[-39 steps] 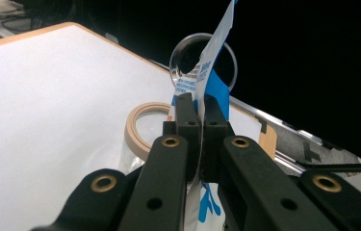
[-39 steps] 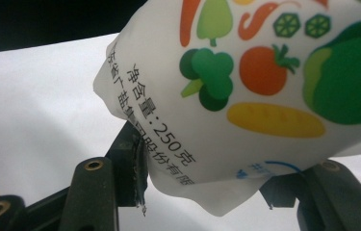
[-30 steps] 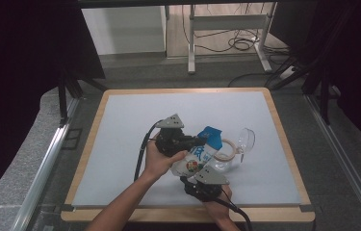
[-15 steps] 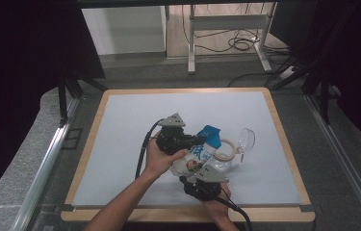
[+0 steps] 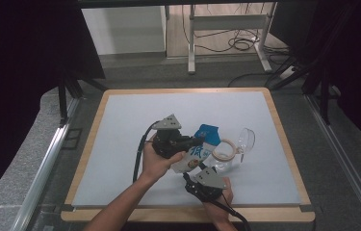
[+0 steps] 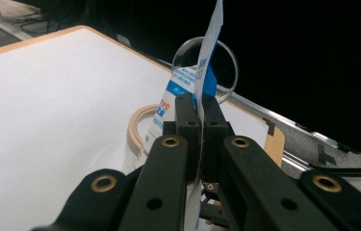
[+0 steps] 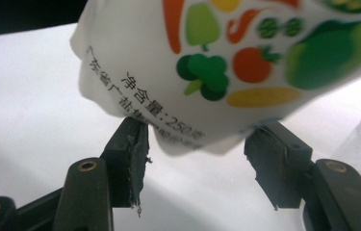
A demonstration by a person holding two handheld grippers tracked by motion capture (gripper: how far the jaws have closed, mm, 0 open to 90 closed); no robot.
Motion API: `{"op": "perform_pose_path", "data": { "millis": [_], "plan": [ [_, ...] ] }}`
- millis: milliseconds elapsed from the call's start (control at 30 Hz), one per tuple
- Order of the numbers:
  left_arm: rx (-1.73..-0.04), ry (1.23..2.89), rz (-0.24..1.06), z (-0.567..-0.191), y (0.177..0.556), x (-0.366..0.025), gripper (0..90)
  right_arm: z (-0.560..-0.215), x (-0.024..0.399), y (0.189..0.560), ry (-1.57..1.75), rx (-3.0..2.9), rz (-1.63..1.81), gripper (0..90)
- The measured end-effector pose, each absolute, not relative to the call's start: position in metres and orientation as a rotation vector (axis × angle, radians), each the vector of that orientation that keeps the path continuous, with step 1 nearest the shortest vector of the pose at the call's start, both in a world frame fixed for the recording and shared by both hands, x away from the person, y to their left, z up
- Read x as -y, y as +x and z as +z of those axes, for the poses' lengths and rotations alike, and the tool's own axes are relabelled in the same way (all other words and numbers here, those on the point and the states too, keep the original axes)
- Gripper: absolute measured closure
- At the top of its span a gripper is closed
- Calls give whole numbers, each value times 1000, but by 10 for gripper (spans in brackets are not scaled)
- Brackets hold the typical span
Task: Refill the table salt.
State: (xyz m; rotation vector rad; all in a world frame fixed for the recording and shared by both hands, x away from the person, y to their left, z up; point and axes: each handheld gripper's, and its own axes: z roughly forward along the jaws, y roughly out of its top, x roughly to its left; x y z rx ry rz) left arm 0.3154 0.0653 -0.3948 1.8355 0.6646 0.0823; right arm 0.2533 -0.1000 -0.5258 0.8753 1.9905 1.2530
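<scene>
Black jaws; brass-ringed screw holes

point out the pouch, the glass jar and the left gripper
pouch [image 7: 245, 62]: right gripper view, printed vegetable panel.
glass jar [image 5: 226, 150]: high view, pale rim ring.
left gripper [image 6: 200, 108]: left gripper view, between fingertips shut on pouch edge.

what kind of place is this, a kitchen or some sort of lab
Most likely a lab or recording workspace, not a kitchen: a bare wood-framed white table ringed by black curtains, with loose cables on the floor behind it.
</scene>
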Motion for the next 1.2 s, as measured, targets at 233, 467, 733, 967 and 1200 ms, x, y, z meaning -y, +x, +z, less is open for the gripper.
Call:
{"op": "perform_pose_path", "data": {
  "millis": [233,467,733,967,1200],
  "plan": [
    [-652,1814,76,-390,312,-66,900,-526,99,259,866,-1978,1270,370],
    [-634,1810,80,-385,307,-64,900,-523,98,254,809,-1938,1269,444],
    [-661,1844,74,-390,317,-56,900,-524,100,255,837,-2008,1342,484],
    [-682,1862,72,-394,326,-51,900,-525,103,262,866,-2057,1416,483],
    [-689,1881,57,-395,331,-48,900,-526,105,266,930,-2093,1479,483]
  ]
}}
